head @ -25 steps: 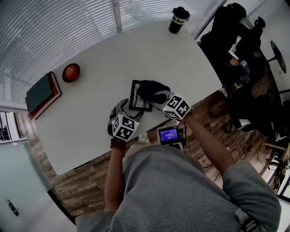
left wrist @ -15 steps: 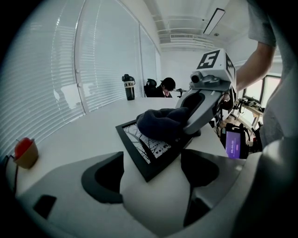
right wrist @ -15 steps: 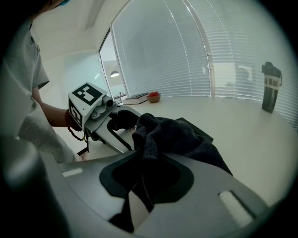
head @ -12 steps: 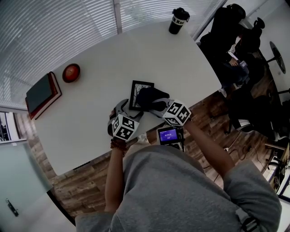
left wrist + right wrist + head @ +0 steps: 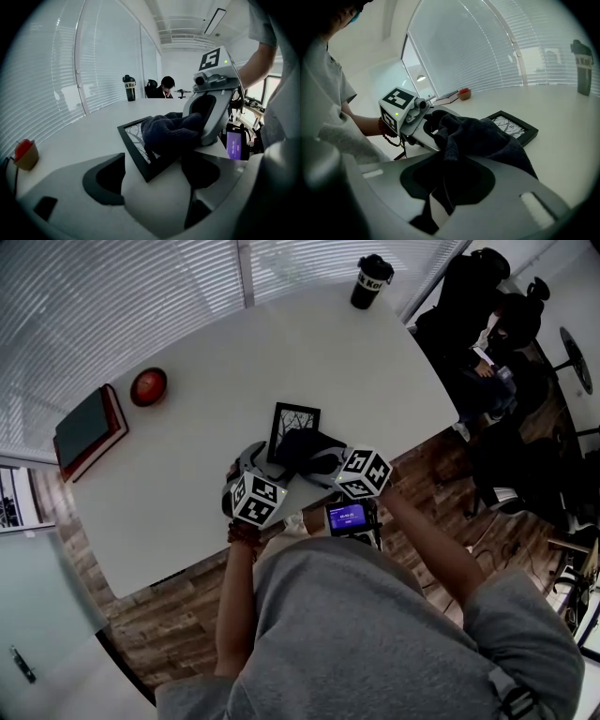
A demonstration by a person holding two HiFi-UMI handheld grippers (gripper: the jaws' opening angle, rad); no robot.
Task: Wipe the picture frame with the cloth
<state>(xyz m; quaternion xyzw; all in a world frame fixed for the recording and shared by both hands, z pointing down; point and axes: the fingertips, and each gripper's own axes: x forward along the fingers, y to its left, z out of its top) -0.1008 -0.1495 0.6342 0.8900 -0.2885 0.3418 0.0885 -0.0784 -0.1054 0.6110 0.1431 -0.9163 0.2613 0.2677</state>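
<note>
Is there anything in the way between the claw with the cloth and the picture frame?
No, nothing visible is in the way. The right claw is shut on the dark cloth, and the cloth lies right on the near part of the picture frame.

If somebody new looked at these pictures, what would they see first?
Most likely the dark cloth, pinched in the right gripper and lying on the black picture frame in the middle of the white table. Next, the left gripper, open at the frame's near corner. A black cup stands at the far edge.
</note>
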